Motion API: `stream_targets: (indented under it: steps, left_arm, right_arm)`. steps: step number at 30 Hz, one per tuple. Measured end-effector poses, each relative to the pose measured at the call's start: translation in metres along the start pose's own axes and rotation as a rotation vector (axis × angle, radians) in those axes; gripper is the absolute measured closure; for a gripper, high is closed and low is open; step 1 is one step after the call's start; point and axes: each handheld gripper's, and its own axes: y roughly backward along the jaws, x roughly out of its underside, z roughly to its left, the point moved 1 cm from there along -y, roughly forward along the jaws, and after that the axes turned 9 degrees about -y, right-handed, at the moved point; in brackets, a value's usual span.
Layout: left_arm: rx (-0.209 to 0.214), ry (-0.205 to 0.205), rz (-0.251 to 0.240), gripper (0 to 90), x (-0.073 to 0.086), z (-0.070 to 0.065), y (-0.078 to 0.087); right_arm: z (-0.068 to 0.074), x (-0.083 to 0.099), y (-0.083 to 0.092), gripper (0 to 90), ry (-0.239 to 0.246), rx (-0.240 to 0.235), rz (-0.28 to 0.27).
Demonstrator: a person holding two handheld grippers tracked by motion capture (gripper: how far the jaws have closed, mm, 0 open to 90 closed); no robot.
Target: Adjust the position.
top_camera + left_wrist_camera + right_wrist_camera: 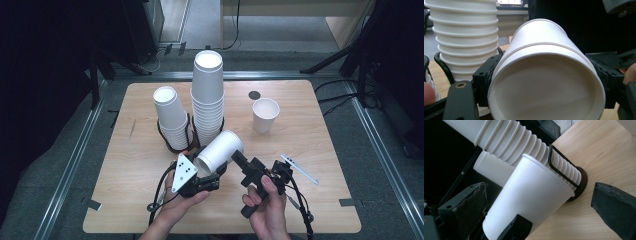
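High view: my left gripper (209, 176) clamps a tilted paper cup (219, 150).
My right gripper (239, 159) (jaws spread apart) sits just beside it.

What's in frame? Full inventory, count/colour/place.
held cup: 1, white, on its side in the left gripper
tall stack: 1, white cups, table centre, in a black wire holder
short stack: 1, white cups, left of the tall one
lone cup: 1, white, upright, right of the stacks
disc: 1, dark, behind the lone cup
strip: 1, grey, right of the grippers
table: 1, light wood
left gripper: black, shut on held cup
right gripper: black, open, beside held cup
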Motion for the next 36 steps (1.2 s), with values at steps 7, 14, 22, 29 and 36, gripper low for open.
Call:
stream_targets:
  steps: [7, 14, 22, 29, 36]
  left_arm:
    - [-0.009, -0.012, -0.021, 21.8, -0.001, -0.002, 0.001]
    - [0.004, -0.026, -0.041, 21.8, -0.001, -0.006, 0.002]
    - [0.005, -0.037, -0.055, 21.8, -0.003, -0.008, 0.004]
    - [0.013, -0.043, -0.062, 21.8, -0.004, -0.010, 0.005]
    - [0.015, -0.040, -0.069, 21.8, -0.005, -0.010, 0.006]
  right_arm:
    - [0.000, 0.002, 0.000, 0.8, -0.163, -0.021, -0.005]
    - [-0.001, 0.008, -0.008, 0.9, -0.272, -0.025, 0.009]
    - [-0.002, 0.009, -0.017, 0.6, -0.343, -0.042, 0.034]
    - [-0.001, 0.012, -0.027, 0.0, -0.373, -0.071, 0.056]
    - [-0.002, 0.011, -0.033, 0.0, -0.392, -0.097, 0.075]
